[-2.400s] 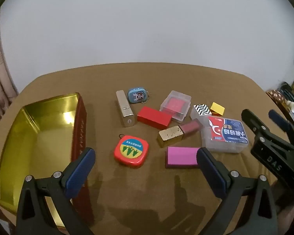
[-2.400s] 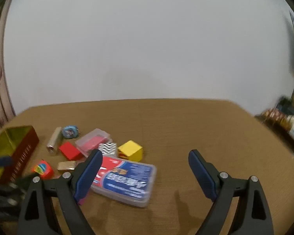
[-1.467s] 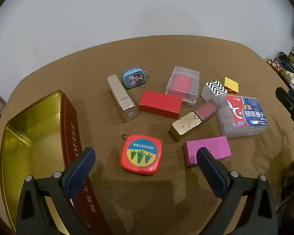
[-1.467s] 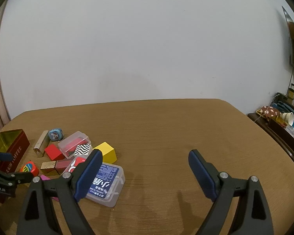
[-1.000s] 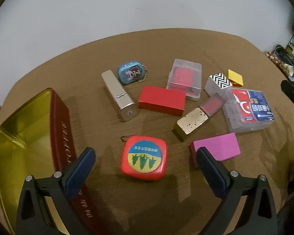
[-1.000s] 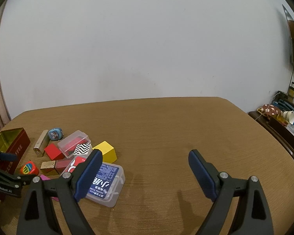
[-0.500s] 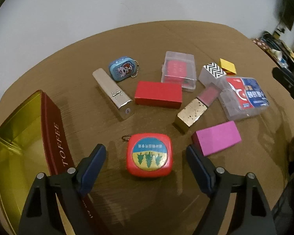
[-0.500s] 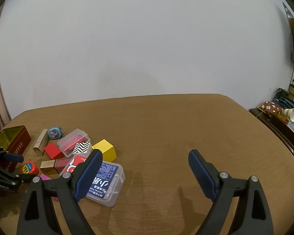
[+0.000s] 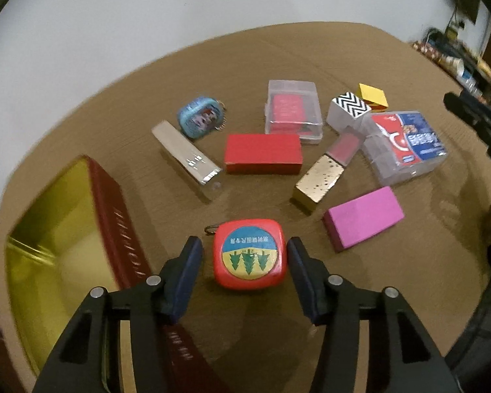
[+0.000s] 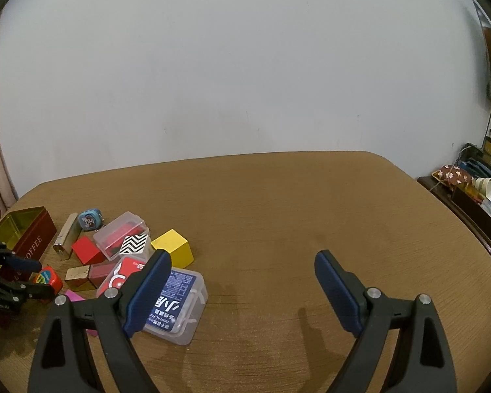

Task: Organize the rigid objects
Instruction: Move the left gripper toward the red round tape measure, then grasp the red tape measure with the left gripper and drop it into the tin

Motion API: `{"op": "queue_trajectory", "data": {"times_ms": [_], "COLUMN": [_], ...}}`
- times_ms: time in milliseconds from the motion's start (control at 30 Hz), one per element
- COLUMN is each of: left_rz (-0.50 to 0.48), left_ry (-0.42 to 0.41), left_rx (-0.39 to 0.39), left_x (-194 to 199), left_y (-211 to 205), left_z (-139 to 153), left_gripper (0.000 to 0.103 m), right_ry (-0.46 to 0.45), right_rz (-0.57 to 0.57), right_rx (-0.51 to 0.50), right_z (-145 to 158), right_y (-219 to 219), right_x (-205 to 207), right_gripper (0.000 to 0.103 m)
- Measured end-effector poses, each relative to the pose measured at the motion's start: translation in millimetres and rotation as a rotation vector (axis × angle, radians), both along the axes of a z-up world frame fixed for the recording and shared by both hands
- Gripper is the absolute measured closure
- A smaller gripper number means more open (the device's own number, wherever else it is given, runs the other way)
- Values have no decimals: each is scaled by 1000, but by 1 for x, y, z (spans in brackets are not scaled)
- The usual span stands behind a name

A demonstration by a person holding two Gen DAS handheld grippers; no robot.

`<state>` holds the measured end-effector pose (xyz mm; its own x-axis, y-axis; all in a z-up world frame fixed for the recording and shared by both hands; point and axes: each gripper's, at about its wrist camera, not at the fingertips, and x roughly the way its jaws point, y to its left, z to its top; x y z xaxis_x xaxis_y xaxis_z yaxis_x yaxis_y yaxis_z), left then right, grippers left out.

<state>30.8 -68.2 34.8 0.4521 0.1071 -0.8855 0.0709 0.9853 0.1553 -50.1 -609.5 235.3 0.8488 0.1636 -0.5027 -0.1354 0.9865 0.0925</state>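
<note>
The left gripper [image 9: 244, 255] straddles the red tape measure [image 9: 248, 253], its blue pads apart with a slim gap on each side, so nothing is gripped yet. The tape measure lies flat on the table [image 9: 311, 52], just right of the open tin [image 9: 104, 203]. The tin's gold inside looks empty as far as the left view shows, so by that sign the sorting has barely begun and this would be the first piece to go in.

Just beyond the tape measure lie the pink block [image 9: 363, 217] and the gold lipstick [image 9: 324, 177]. Farther out sit the silver bar [image 9: 186, 157], the red block [image 9: 262, 152] and the floss box [image 9: 406, 145]. Farthest are the blue keychain tin [image 9: 198, 119], the clear case [image 9: 293, 111], the zigzag cube [image 9: 348, 109] and the yellow cube [image 9: 373, 96]. All of these remain loose on the table, well outside the tin.

The right gripper [image 10: 242, 286] hangs over bare table with its fingers wide apart and empty, the floss box just under its left finger.
</note>
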Motion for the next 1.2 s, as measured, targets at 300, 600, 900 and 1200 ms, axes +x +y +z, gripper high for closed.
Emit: {"op": "queue_trajectory", "data": {"times_ms": [300, 600, 900, 1200], "left_rz": [18, 25, 27, 283], "left_ry": [5, 76, -54, -14], "left_rx": [8, -13, -45, 72], "left_x": [-5, -6, -36, -76], "left_y": [-63, -99, -145, -131], "left_z": [25, 19, 91, 146], "left_gripper": [37, 60, 60, 60], "right_ry": [13, 18, 25, 49], "right_rz": [-2, 4, 8, 12], "right_rx": [3, 9, 14, 6], "right_z": [-1, -2, -2, -4], "right_y": [2, 3, 3, 6], "right_x": [4, 6, 7, 12], "right_gripper": [11, 11, 11, 11]}}
